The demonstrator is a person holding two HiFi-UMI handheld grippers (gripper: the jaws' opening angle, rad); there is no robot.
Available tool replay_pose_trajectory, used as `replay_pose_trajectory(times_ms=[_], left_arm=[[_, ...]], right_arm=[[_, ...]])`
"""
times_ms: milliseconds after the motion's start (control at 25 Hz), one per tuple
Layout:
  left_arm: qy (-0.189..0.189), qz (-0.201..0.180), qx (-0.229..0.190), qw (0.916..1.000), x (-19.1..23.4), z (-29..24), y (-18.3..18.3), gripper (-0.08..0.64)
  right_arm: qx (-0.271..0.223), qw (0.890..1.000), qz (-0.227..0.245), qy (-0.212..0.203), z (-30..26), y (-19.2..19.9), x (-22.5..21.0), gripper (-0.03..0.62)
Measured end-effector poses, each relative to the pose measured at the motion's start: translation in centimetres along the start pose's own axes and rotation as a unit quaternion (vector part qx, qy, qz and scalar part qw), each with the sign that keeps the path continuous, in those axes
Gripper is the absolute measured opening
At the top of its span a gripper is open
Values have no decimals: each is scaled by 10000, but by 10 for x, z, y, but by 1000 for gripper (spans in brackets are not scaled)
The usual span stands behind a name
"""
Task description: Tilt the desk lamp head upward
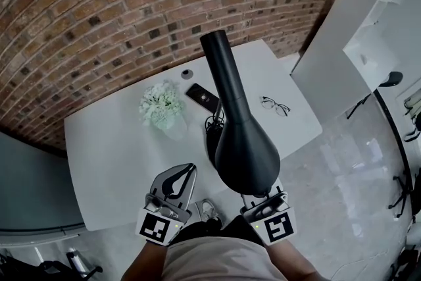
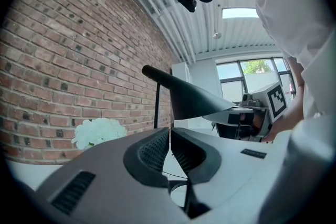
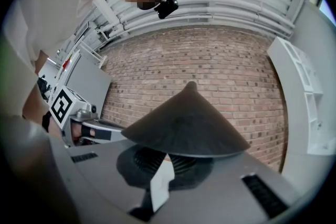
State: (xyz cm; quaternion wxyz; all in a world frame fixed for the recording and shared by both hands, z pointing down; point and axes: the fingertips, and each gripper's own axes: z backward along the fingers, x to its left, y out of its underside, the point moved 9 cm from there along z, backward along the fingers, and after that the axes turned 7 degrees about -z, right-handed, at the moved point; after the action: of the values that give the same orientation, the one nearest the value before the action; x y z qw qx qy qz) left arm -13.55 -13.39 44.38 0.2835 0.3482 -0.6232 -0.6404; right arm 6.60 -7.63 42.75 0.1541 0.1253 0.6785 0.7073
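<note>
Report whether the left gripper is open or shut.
Shut. In the left gripper view, the left gripper has its fingers pressed together along a thin seam, with nothing between them.

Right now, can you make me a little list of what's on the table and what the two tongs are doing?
table: white, next to a brick wall
lamp: black, stands mid-table
lamp head: cone-shaped, wide end nearest the person
other things: white flowers, dark phone, glasses
left tongs: shut, nothing in them, off to the left of the lamp head
right tongs: look shut, tips tucked under the lamp head's rim
</note>
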Motion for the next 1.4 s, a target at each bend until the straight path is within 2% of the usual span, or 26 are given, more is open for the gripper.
replay_pose_trajectory(times_ms=[840,1400], left_arm=[[57,135,-224,9996,-23,-12,-5,8],[-226,16,-254,9994,-45,-2,-20,8]], right_arm=[[-124,9982,294,-510,19,-35,14,15],[-243,9950,400,-880,30,-58,14,15]])
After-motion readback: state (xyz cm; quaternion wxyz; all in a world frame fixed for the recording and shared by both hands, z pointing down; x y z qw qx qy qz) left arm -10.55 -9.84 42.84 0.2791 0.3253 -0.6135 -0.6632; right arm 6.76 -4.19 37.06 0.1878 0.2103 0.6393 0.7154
